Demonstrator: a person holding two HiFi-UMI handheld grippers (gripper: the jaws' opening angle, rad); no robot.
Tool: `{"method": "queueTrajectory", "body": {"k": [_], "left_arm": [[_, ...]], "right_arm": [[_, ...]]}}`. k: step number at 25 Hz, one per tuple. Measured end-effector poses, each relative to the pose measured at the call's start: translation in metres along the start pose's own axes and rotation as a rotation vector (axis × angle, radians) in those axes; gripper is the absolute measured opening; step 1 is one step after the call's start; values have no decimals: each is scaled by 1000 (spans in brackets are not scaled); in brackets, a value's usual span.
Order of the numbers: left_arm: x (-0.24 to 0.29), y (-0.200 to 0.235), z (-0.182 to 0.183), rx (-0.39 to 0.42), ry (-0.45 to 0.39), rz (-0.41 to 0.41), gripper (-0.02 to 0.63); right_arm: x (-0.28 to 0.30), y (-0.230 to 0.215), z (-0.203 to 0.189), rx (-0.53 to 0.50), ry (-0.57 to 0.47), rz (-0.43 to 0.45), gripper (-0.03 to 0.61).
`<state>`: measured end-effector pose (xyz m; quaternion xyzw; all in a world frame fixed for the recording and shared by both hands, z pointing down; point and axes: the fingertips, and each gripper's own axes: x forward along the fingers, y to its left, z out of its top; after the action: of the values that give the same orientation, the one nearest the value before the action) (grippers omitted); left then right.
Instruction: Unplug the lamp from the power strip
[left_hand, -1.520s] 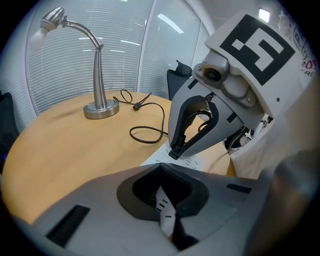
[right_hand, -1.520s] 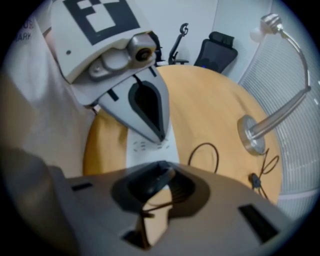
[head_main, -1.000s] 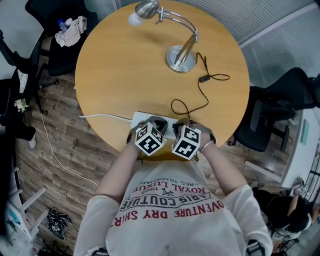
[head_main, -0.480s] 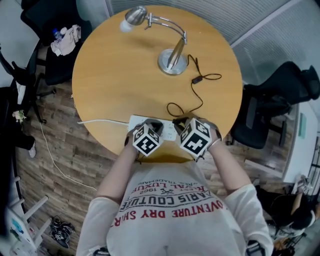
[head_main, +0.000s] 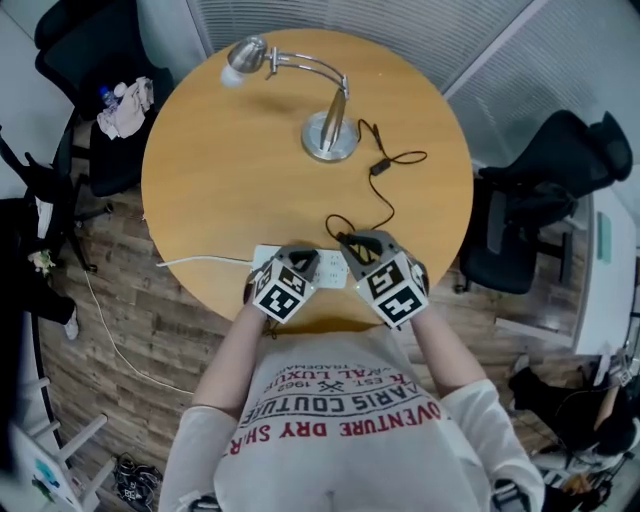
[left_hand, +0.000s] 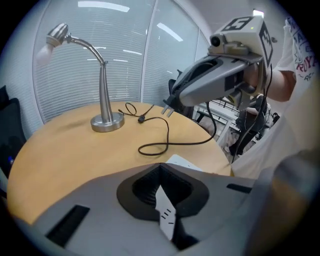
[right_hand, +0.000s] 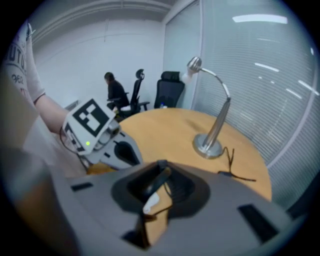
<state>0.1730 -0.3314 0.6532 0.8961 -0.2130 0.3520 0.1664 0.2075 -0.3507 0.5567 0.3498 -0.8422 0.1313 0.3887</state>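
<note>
At the tabletop's (head_main: 230, 180) near edge — plug (left_hand: 168, 106) is out.
Prongs held clear, cord end clamped in right gripper (head_main: 362, 245); left gripper (left_hand: 161, 200) pinches the power strip (left_hand: 184, 162), likely pinning it against the pull — lamp (head_main: 328, 135) stands far side.

white T-shirt (head_main: 340, 430), red print, grey left tool (head_main: 300, 257), right tool (head_main: 358, 244), square-marker cubes (head_main: 280, 293)

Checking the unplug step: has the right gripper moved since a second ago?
Yes. Against the power strip, the right gripper has shifted right and lifted off it, jaws shut on the plug, its prongs now bare.
</note>
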Motion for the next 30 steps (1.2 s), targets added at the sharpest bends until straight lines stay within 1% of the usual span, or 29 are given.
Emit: {"method": "queueTrajectory", "body": {"k": [3,5,8,12,14,16,20,24,26,30], "left_arm": [[-17,8,23,-7,-87,46,31],[-32,14,44,-6,-162,77,31],[-65,18,84,-5,-307,99,31],[-117,18,133,10,-505,119,31],[-140,19,150,11,-585,136,31],[-160,20,162,-6,-650,147,31],[-186,21,172,5,-725,170,31],[-201,25,171,-29,-776,187,31],[-203,27,169,-45,-779,192,31],[-202,28,163,-44,-762,203,31]], "right_arm": [[-9,-10,10,63,-97,-46,72],[-16,-15,17,97,-156,-65,72],[-28,-16,27,154,-239,-51,72],[-52,-20,55,173,-426,-82,73],[-65,-24,64,183,-508,-110,72],[-77,-27,71,194,-572,-137,73],[-95,-32,80,212,-664,-166,74],[-107,-33,81,226,-712,-184,73],[-110,-33,81,227,-720,-190,72],[-115,-36,80,225,-730,-200,72]]}}
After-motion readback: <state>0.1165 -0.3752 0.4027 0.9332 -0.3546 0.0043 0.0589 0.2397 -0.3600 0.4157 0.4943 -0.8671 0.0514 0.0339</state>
